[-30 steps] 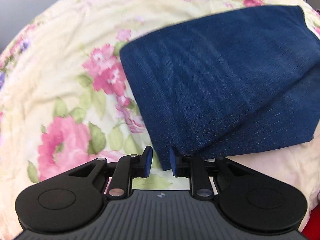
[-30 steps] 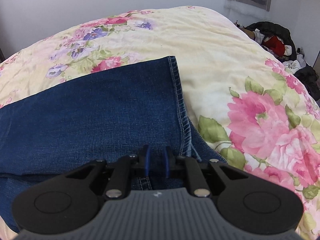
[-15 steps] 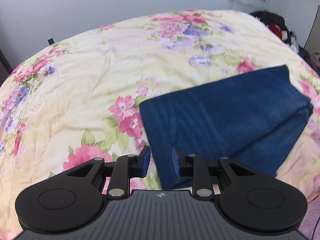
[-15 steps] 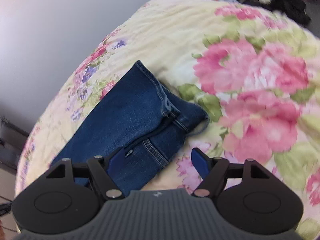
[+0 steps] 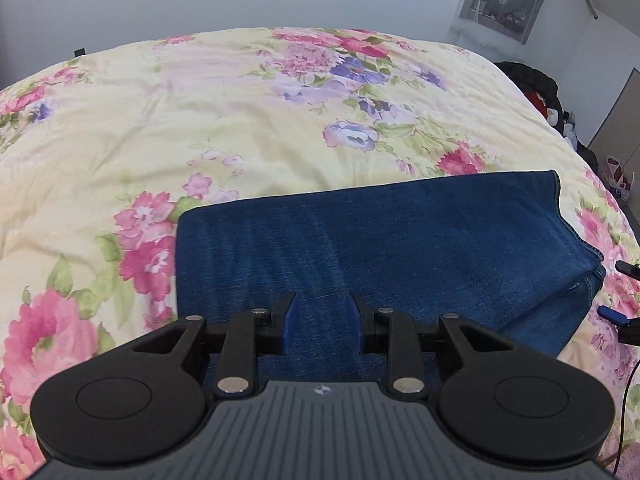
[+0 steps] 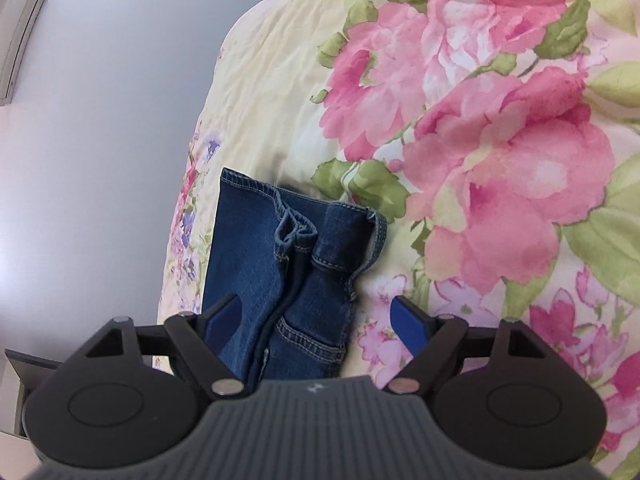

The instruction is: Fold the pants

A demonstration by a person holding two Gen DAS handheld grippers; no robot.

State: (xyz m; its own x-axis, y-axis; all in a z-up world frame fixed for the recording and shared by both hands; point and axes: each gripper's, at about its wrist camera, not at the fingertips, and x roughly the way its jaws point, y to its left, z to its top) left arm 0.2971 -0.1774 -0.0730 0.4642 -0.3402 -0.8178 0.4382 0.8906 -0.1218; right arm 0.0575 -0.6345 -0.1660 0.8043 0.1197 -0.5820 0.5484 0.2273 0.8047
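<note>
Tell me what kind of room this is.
Most likely a bedroom: folded jeans lie on a floral quilt spread over a bed, and a heap of clothes sits against the far wall.

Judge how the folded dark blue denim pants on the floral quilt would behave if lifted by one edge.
The folded dark blue denim pants would probably droop and unfold: the layers lie loose and nothing pins them. Likely fairly heavy for their size, being stacked thick denim. The rumpled waistband suggests floppy cloth.
</note>
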